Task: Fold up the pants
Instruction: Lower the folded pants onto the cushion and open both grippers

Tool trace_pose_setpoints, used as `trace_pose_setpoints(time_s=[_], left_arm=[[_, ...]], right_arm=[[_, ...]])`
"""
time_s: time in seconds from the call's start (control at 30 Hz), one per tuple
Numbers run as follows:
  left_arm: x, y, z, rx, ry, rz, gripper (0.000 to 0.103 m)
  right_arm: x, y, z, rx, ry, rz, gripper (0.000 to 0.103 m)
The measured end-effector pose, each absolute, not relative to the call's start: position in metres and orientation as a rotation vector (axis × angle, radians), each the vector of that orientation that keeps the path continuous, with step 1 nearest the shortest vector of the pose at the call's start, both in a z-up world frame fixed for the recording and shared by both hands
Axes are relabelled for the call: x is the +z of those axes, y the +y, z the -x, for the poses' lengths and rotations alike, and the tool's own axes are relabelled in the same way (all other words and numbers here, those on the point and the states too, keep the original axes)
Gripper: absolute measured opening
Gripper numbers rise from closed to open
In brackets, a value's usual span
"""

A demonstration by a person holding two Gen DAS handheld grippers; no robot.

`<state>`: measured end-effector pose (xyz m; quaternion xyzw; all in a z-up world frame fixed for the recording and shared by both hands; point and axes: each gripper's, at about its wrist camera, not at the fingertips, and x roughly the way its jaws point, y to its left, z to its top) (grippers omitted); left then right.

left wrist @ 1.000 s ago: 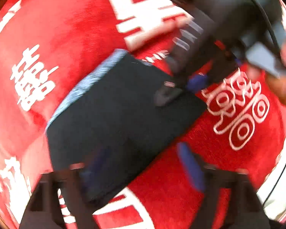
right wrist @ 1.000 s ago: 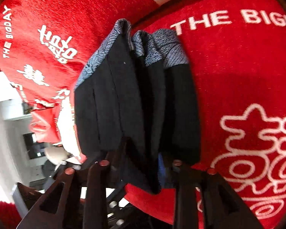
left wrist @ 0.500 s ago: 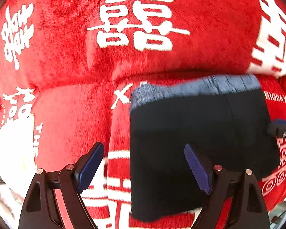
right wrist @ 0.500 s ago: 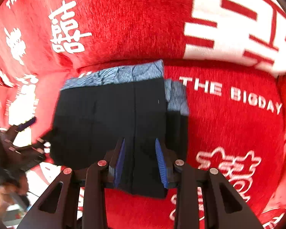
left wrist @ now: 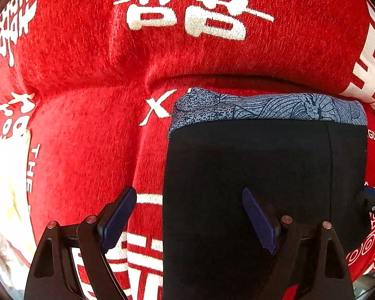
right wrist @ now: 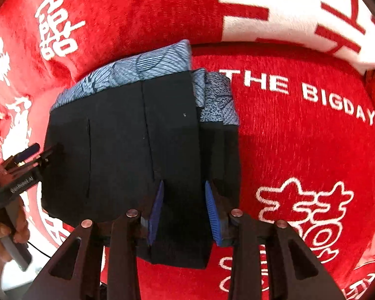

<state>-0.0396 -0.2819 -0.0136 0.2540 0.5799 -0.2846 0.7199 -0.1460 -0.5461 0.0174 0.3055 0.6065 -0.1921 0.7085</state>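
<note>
Black pants (left wrist: pixel 262 175), folded into a compact block on the red cover (left wrist: pixel 87 137) at lower centre, want squaring up: the left gripper (left wrist: pixel 190 215), jaws opening wide and empty, straddles their left edge, while the right gripper (right wrist: pixel 183 210), narrowly parted, brackets a lower fold without clearly pinching it.

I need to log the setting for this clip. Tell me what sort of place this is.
Probably a home, on a sofa or cushioned seat. The folded dark pants lie on a plush red throw woven with white wedding characters and "THE BIGDAY". It drapes over what looks like a seat and backrest.
</note>
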Motion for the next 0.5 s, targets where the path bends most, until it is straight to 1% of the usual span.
trace_pose_setpoints(time_s=[0.03,0.07,0.13,0.3,0.5], left_arm=[[-0.013,-0.281,0.039,-0.619,1.288,-0.561,0.092],[-0.012,-0.281,0.039,-0.609,1.291,-0.565,0.097],[-0.01,-0.278,0.038,-0.607,1.298,-0.559,0.097],[-0.011,-0.275,0.04,-0.604,1.294,-0.552,0.097],[-0.009,-0.276,0.041,-0.602,1.291,-0.564,0.098]], right_arm=[[0.019,-0.543,0.145,-0.426,1.354,-0.65,0.038],[0.022,-0.539,0.144,-0.427,1.362,-0.616,0.041],[0.026,-0.536,0.148,-0.436,1.368,-0.599,0.045],[0.035,-0.535,0.168,-0.47,1.368,-0.652,0.059],[0.04,-0.529,0.183,-0.495,1.37,-0.643,0.066]])
